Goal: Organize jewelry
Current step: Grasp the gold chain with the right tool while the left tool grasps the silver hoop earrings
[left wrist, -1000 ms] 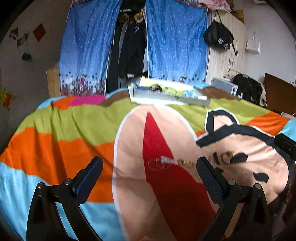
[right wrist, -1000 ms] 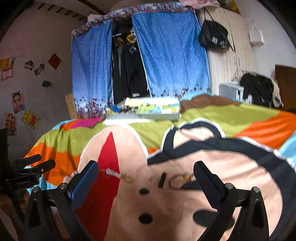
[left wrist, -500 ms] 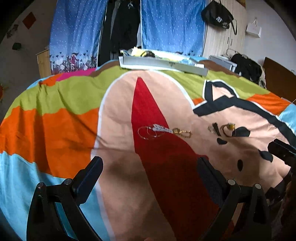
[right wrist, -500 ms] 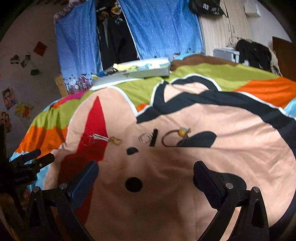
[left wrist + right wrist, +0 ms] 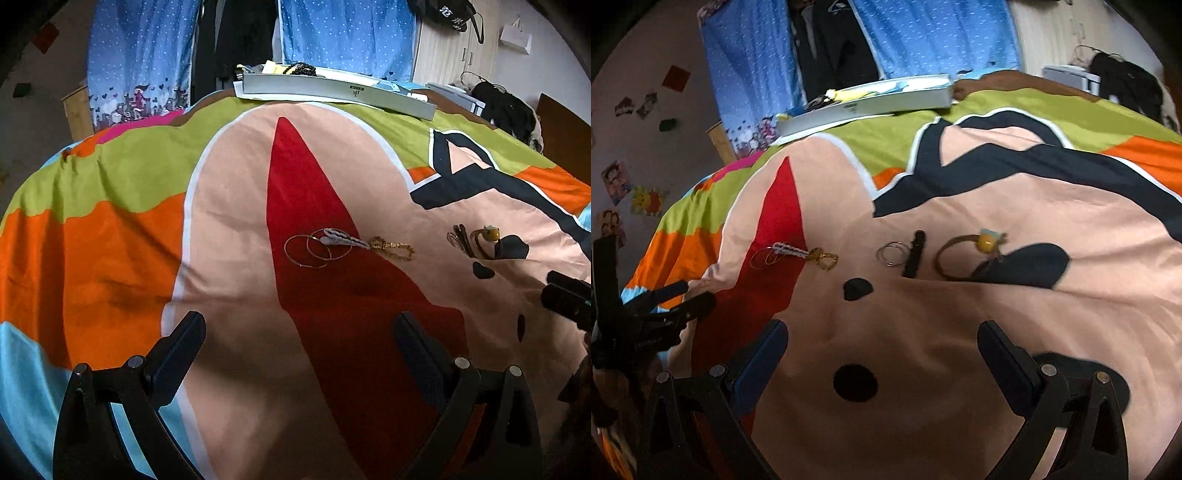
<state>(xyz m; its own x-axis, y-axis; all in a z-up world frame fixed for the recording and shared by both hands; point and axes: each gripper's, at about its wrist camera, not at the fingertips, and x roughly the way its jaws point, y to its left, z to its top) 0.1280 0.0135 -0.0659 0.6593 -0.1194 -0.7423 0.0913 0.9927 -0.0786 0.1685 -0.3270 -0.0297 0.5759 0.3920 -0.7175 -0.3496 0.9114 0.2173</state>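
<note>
Mid-frame on bedspread (image 5: 229, 206): thin hoops (image 5: 308, 247), white clip (image 5: 341, 238), gold chain (image 5: 393, 249) touching in a row. Right of these, rings (image 5: 892, 254), black clip (image 5: 914, 254), bead band (image 5: 975, 251). Upper frame: grey tray (image 5: 332, 90). Left gripper (image 5: 299, 350) wide open, empty. Right gripper (image 5: 882, 354) likewise.
</note>
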